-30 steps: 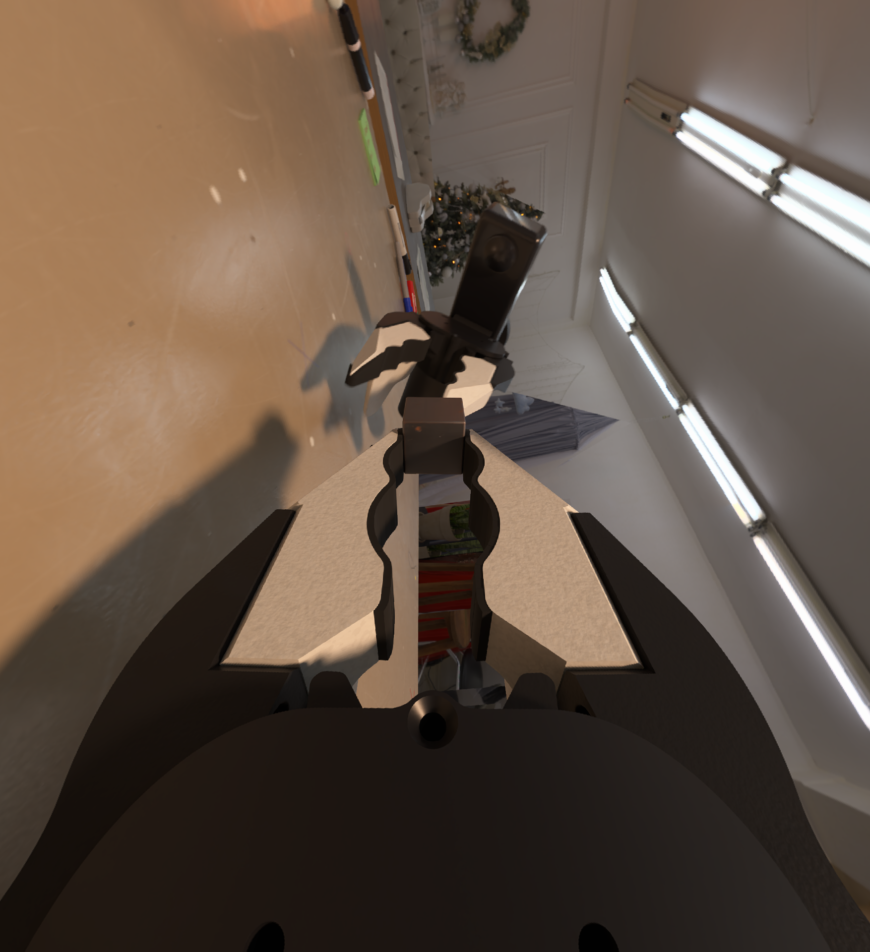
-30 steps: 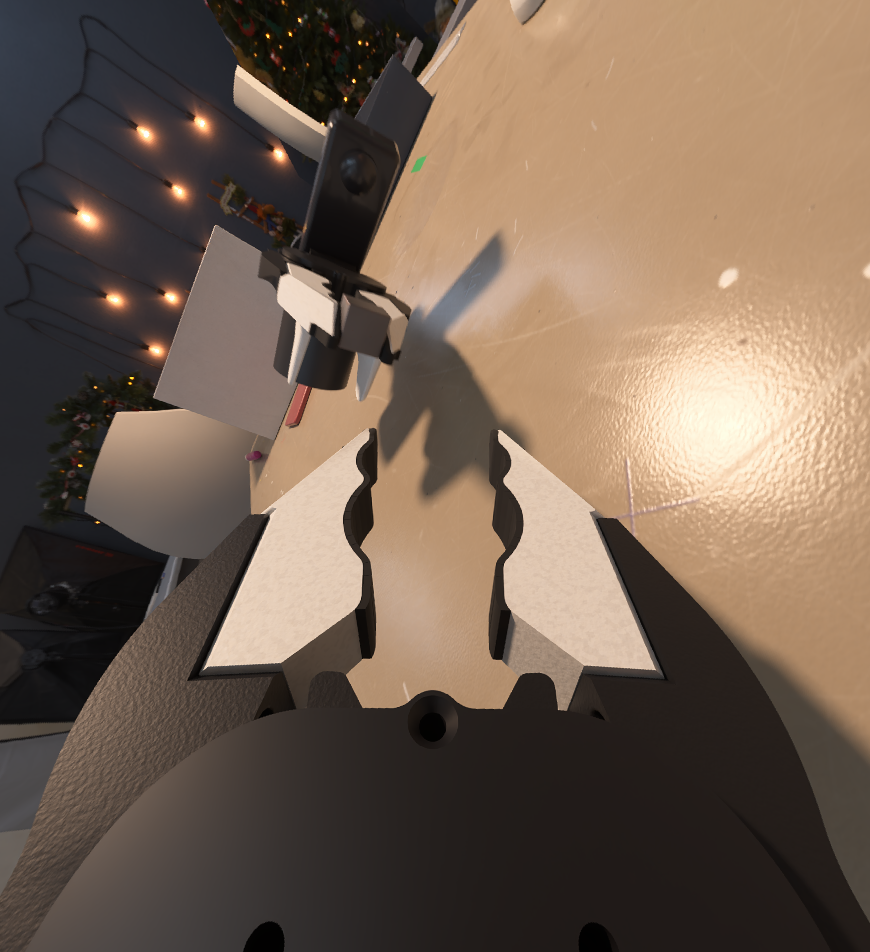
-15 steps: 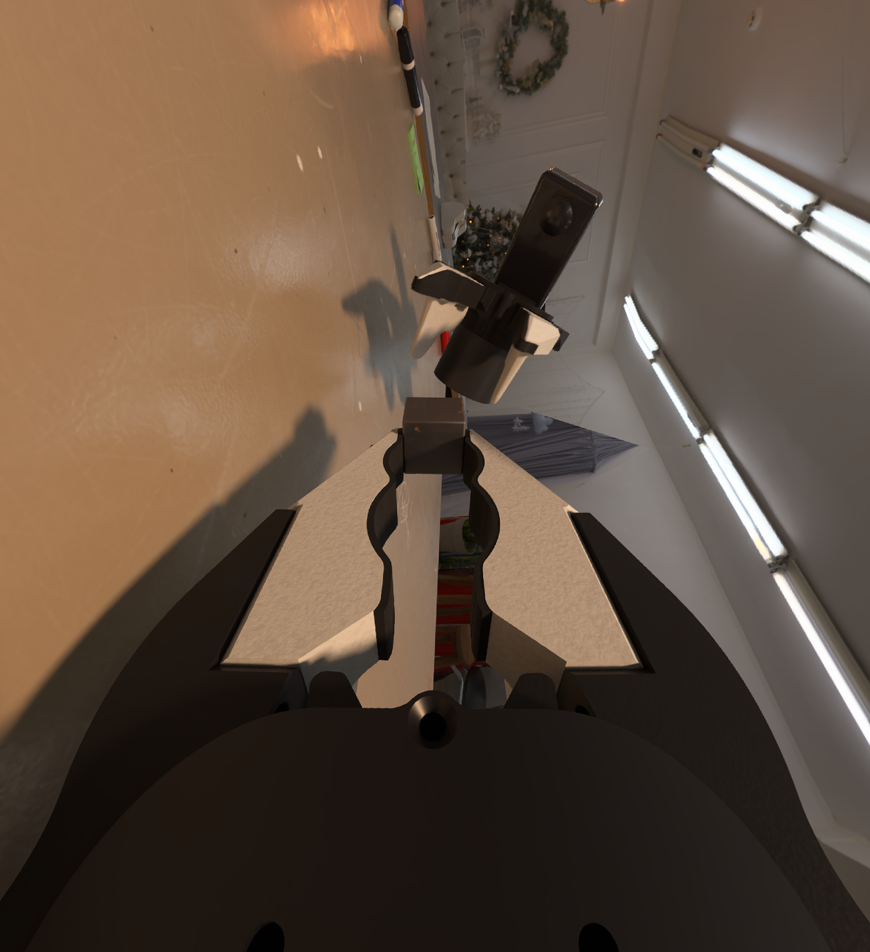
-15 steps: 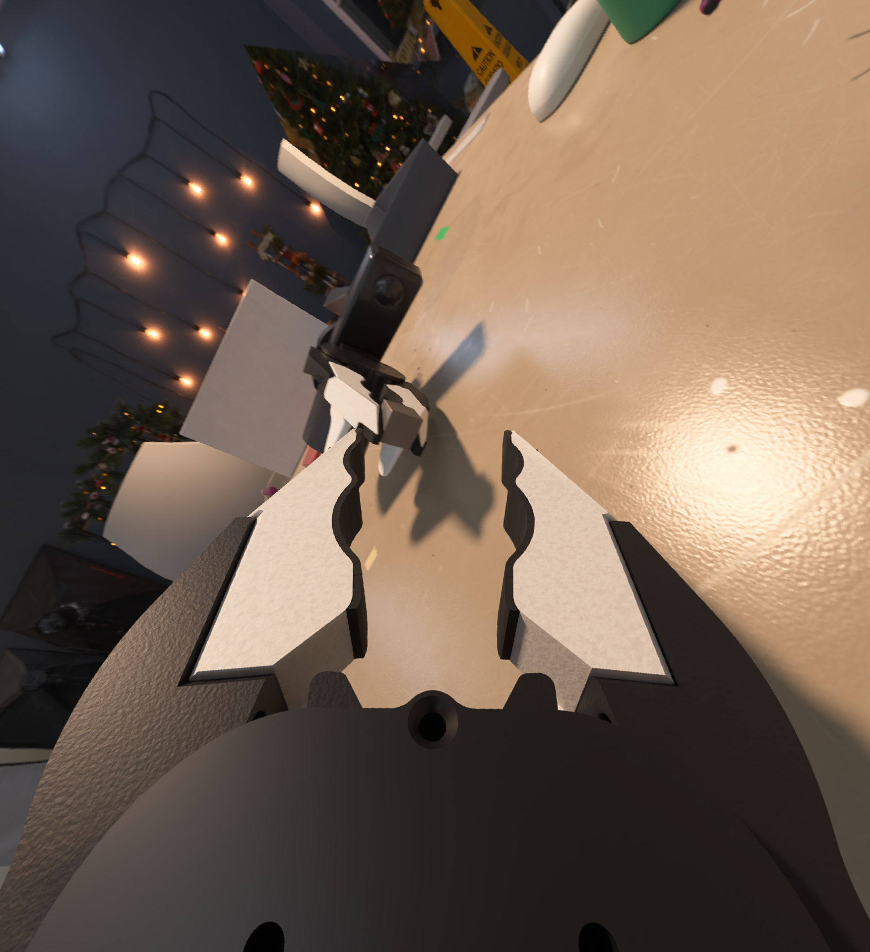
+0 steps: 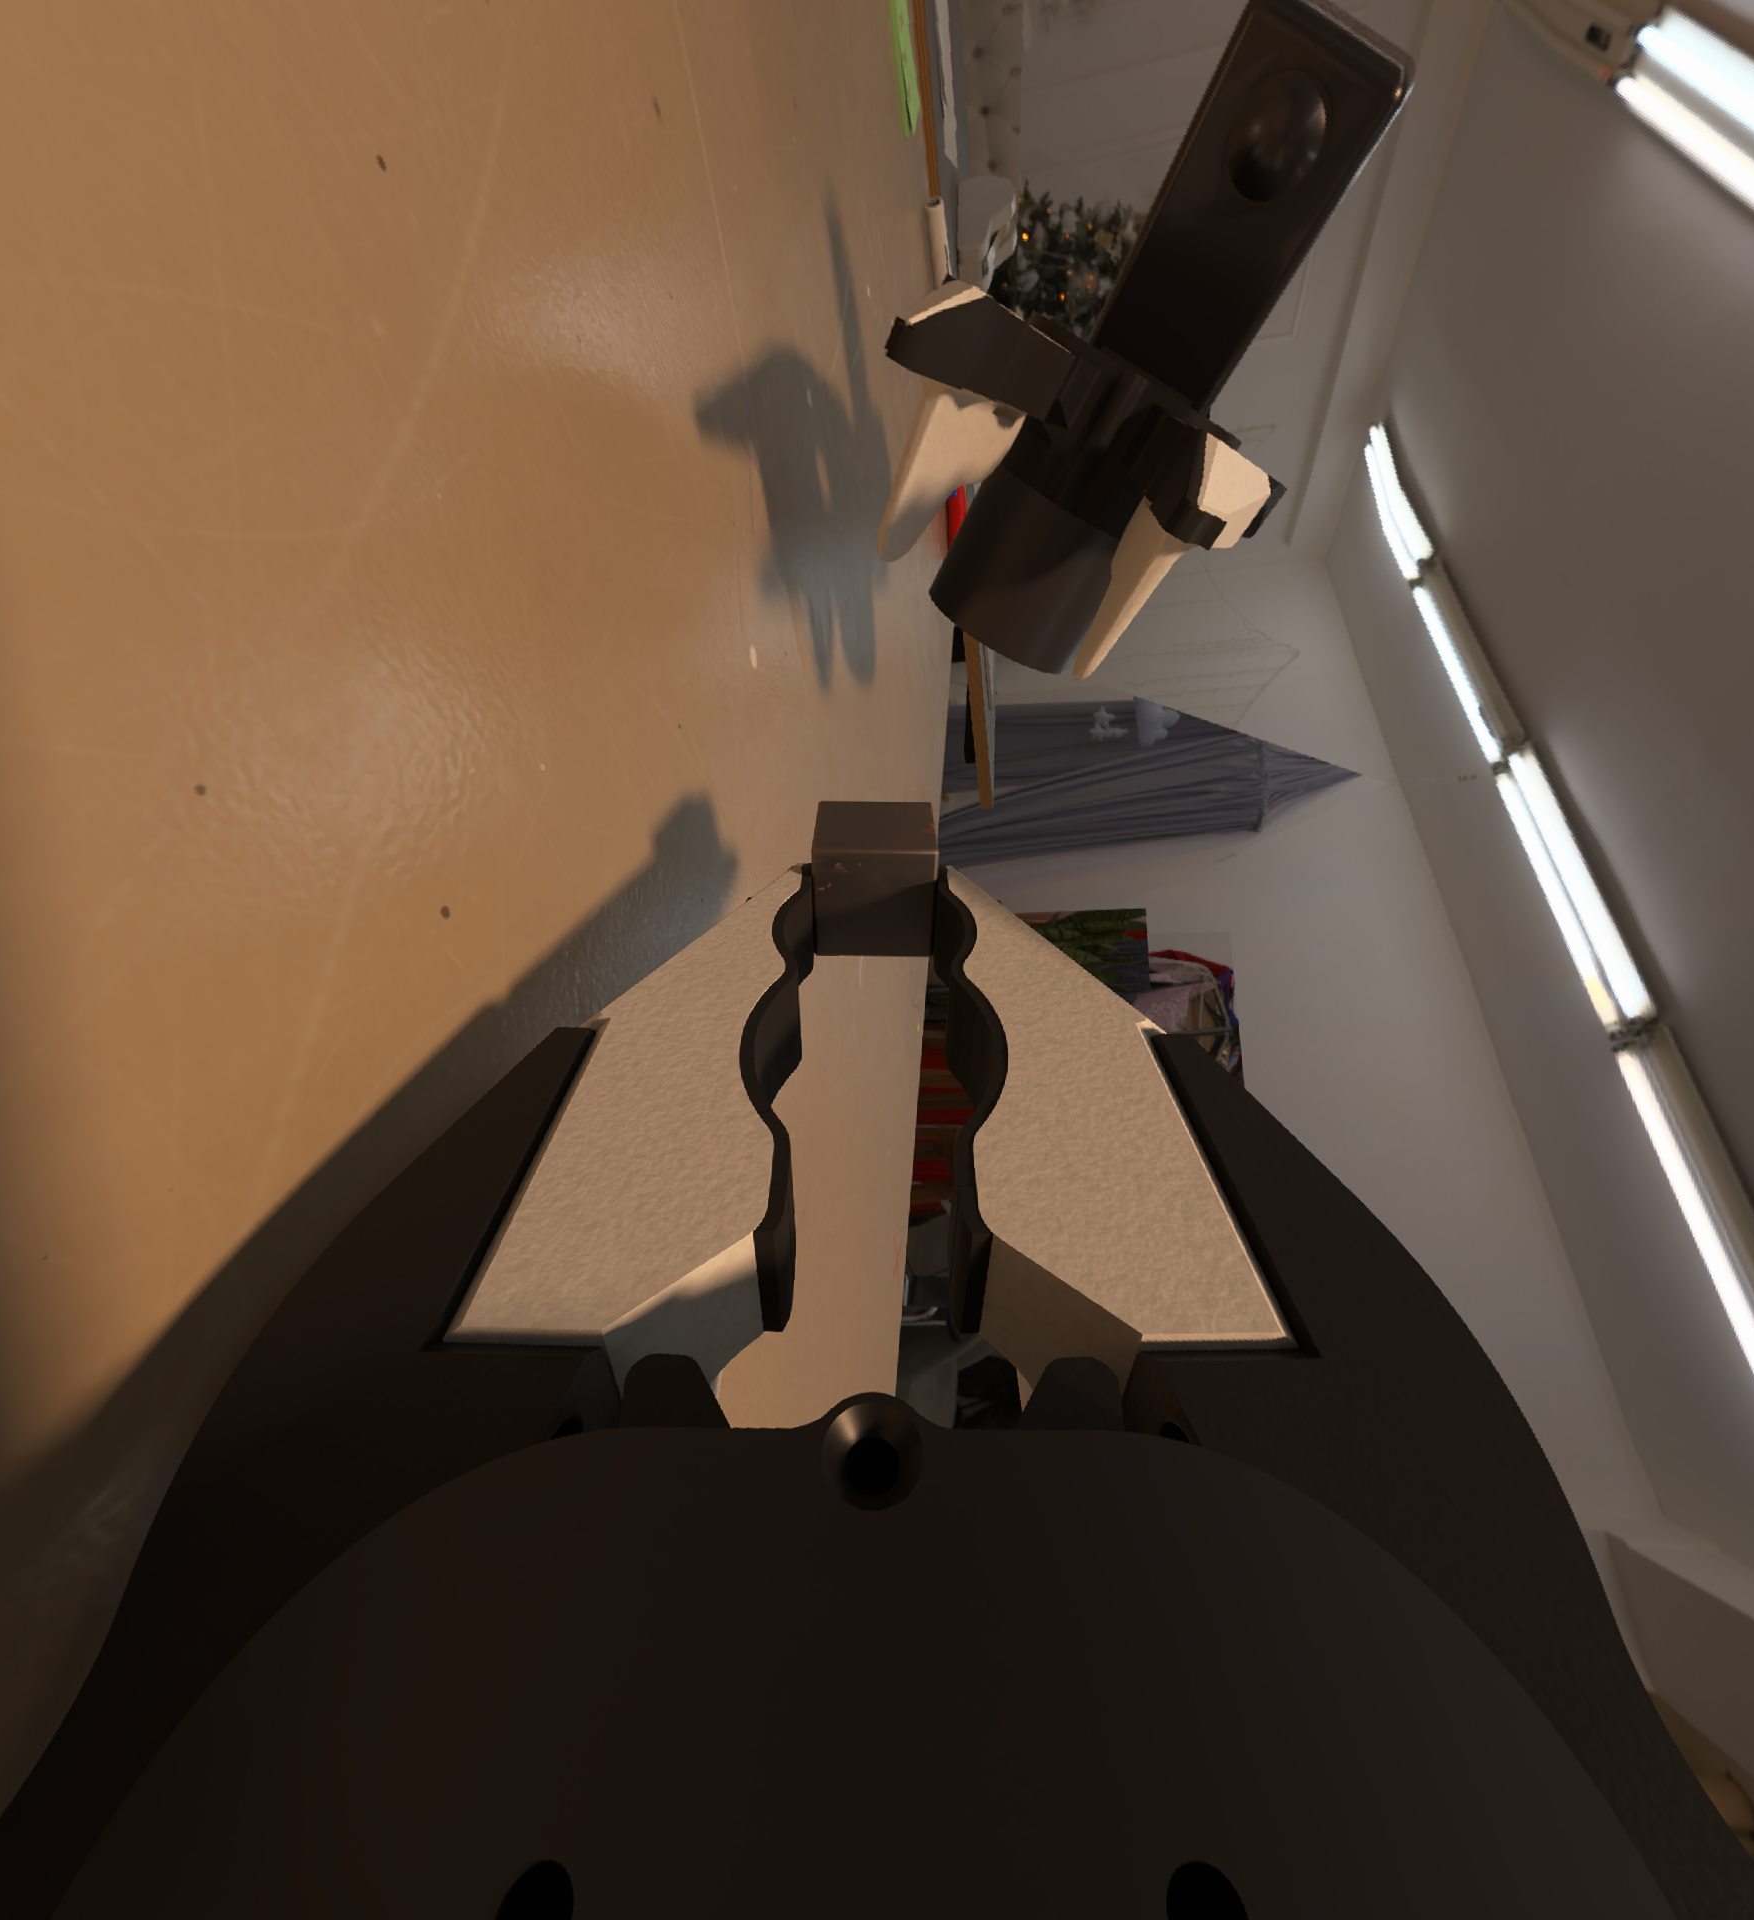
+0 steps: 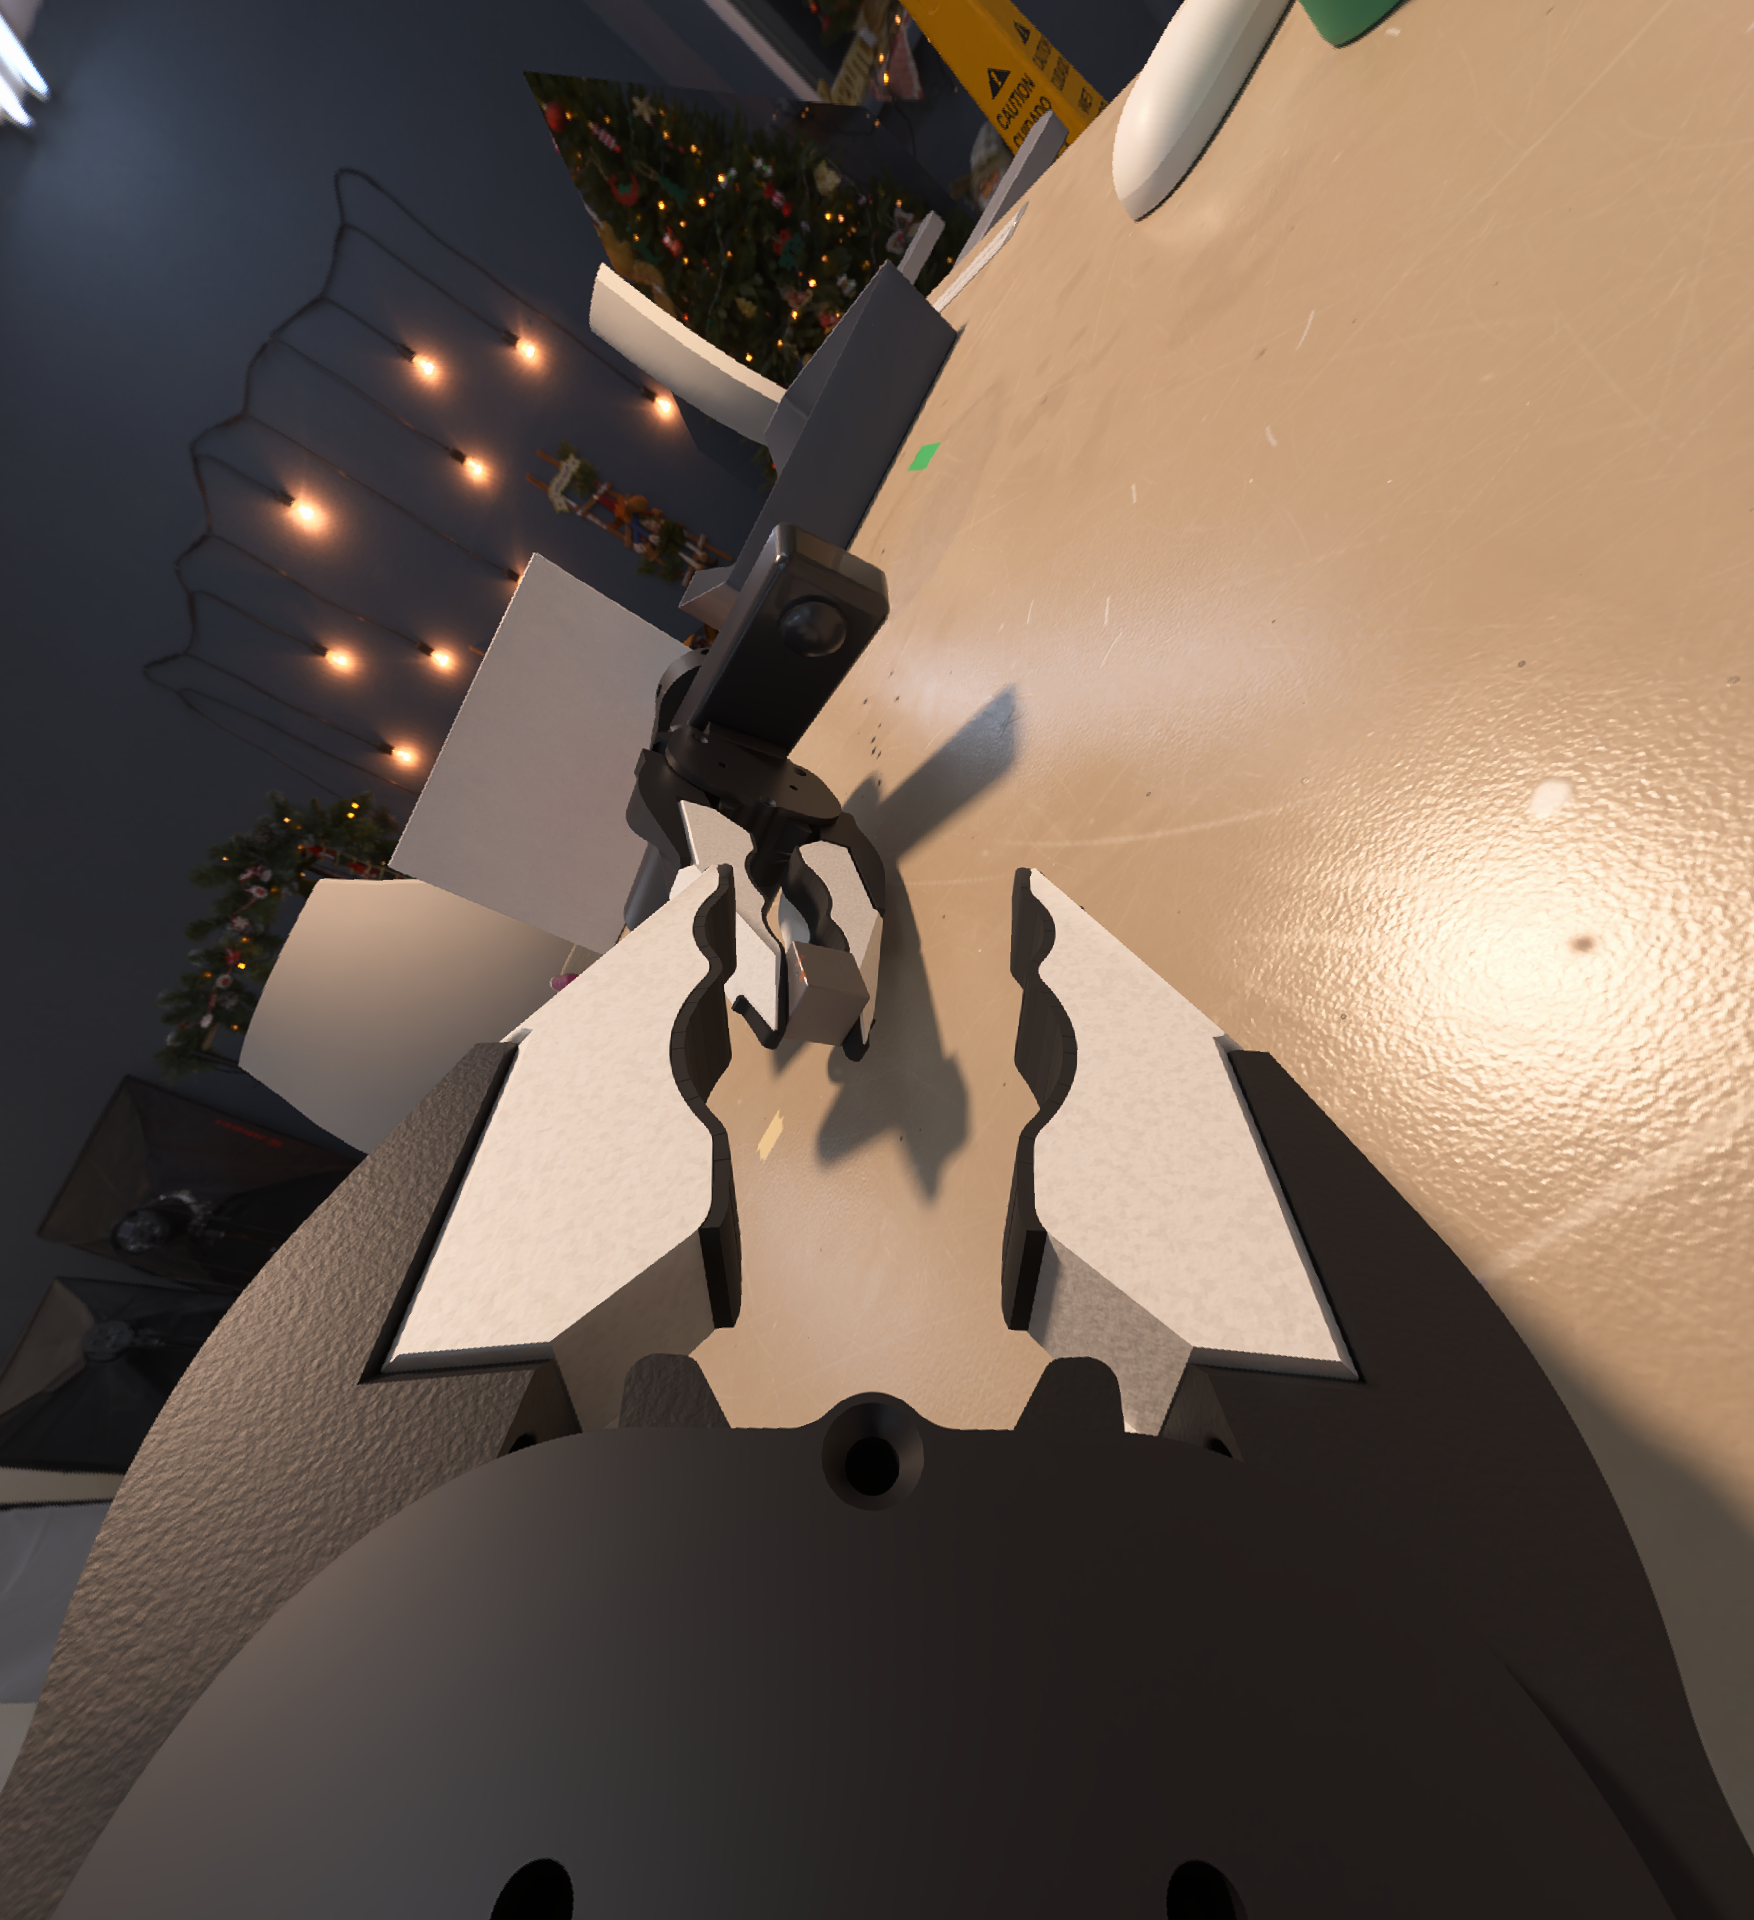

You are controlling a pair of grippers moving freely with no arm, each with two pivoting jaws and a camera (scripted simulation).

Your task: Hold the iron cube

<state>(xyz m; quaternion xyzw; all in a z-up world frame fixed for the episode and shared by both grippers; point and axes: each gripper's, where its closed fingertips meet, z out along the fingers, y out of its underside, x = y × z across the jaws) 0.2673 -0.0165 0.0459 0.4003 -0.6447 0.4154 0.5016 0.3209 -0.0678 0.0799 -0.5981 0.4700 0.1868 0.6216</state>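
My left gripper [image 5: 873,883] is shut on the iron cube [image 5: 873,878], a small dull grey block pinched between its fingertips above the tan table [image 5: 333,623]. In the right wrist view the cube [image 6: 829,1001] shows in the left gripper [image 6: 816,1013] just ahead of my right gripper [image 6: 873,883], which is open and empty. The cube sits a little beyond and left of centre of the right gripper's gap. The right gripper [image 5: 998,592] also shows in the left wrist view, floating above and beyond the cube with its jaws apart.
A white rounded object [image 6: 1179,104] and a green one [image 6: 1356,16] lie at the far end of the table [image 6: 1372,623]. White boards [image 6: 530,758] and a decorated tree [image 6: 738,218] stand beyond the table edge. A green patch [image 6: 923,457] marks the tabletop.
The two grippers have drawn closer together. In the right wrist view the left gripper with the cube has moved down toward my open right fingers. The left grip on the cube is unchanged.
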